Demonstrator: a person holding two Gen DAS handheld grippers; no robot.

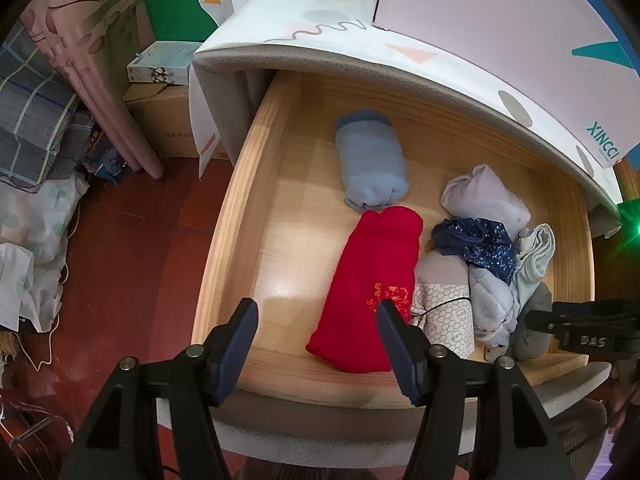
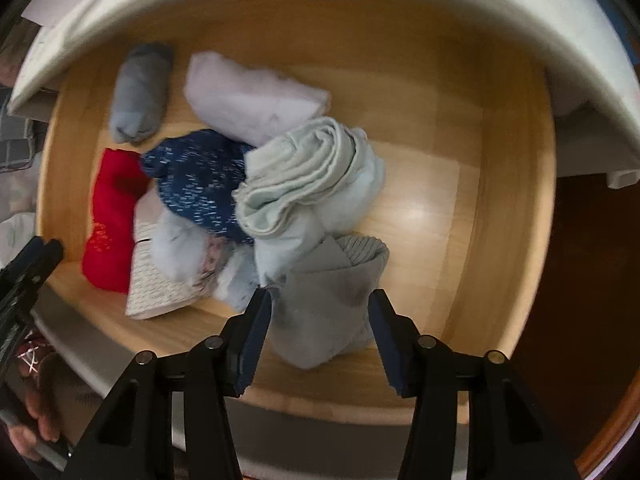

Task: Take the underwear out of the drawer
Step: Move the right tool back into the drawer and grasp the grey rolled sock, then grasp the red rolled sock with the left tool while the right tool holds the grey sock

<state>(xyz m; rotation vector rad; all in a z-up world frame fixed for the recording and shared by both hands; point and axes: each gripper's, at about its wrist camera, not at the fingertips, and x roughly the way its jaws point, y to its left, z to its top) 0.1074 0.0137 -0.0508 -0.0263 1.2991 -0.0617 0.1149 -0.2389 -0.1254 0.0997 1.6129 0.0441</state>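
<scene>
The wooden drawer (image 1: 248, 184) stands open with several rolled garments inside. A red roll (image 1: 372, 280) lies in the middle, a light blue roll (image 1: 370, 164) behind it, and a pile of pale, navy speckled (image 1: 476, 242) and grey pieces to the right. My left gripper (image 1: 316, 320) is open and empty above the drawer's front left, its right finger over the red roll's edge. My right gripper (image 2: 318, 312) is open, its fingers on either side of a grey folded garment (image 2: 324, 312) at the drawer's front; it also shows in the left wrist view (image 1: 584, 328).
A white patterned cabinet top (image 1: 360, 32) overhangs the drawer's back. Left of the drawer are red floor (image 1: 132, 260), a cardboard box (image 1: 164, 120), pink rolled mats (image 1: 92, 60) and bags. The drawer's right floor (image 2: 424, 200) is bare wood.
</scene>
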